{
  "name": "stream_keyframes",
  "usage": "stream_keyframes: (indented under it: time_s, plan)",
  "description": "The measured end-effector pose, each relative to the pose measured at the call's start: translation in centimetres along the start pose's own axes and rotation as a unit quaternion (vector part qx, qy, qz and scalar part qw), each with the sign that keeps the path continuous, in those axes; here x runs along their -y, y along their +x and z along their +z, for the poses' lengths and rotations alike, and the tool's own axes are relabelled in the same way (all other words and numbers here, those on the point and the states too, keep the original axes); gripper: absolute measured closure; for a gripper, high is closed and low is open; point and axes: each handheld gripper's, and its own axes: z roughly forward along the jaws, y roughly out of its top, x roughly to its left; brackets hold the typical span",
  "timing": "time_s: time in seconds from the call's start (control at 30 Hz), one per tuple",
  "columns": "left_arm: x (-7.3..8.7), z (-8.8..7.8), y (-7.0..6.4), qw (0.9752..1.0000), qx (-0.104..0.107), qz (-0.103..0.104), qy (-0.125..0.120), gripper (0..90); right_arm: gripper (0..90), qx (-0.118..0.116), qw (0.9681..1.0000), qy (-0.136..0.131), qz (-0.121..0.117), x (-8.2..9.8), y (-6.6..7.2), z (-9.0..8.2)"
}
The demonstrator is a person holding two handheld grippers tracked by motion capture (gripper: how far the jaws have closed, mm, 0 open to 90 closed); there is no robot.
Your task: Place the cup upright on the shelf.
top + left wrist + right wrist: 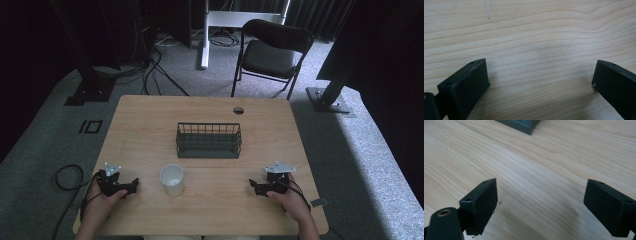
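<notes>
1. Resting near the front left corner of the table (150, 115), the left gripper (131, 187) has its jaws wide apart.
2. The right gripper (254, 186), near the front right corner, is also wide apart and holds nothing.
3. The white cup (172, 179) stands upright between them, near the front edge; the wire basket (209, 140) sits at the centre.

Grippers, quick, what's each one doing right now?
Left gripper: open, holding nothing, over the bare table.
Right gripper: open, holding nothing.

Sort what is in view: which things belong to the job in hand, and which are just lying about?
In play:
white cup
wire basket
left claw, open
right claw, open

Lying about:
folding chair
floor cables
</notes>
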Motion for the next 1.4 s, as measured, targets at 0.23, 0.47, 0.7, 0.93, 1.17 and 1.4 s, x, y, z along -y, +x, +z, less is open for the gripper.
stream_keyframes:
  time_s: [0.23,0.47,0.7,0.93,1.17,1.4]
  plan:
    - [0.0,0.0,0.0,1.0,0.0,0.0,0.0,1.0,11.7,-0.014,0.9998,0.002,-0.013,-0.6,1.0,0.4]
    - [0.0,0.0,0.0,1.0,0.0,0.0,0.0,1.0,11.7,-0.032,0.9991,-0.013,-0.026,-1.6,2.1,0.4]
    - [0.0,0.0,0.0,1.0,0.0,0.0,0.0,1.0,11.7,-0.051,0.9976,-0.021,-0.042,-2.4,3.5,0.5]
    - [0.0,0.0,0.0,1.0,0.0,0.0,0.0,1.0,11.7,-0.071,0.9957,-0.026,-0.054,-3.1,4.7,0.7]
    - [0.0,0.0,0.0,1.0,0.0,0.0,0.0,1.0,11.7,-0.085,0.9938,-0.029,-0.066,-3.5,5.7,1.0]
    - [0.0,0.0,0.0,1.0,0.0,0.0,0.0,1.0,11.7,-0.101,0.9912,-0.035,-0.078,-4.0,6.8,1.2]
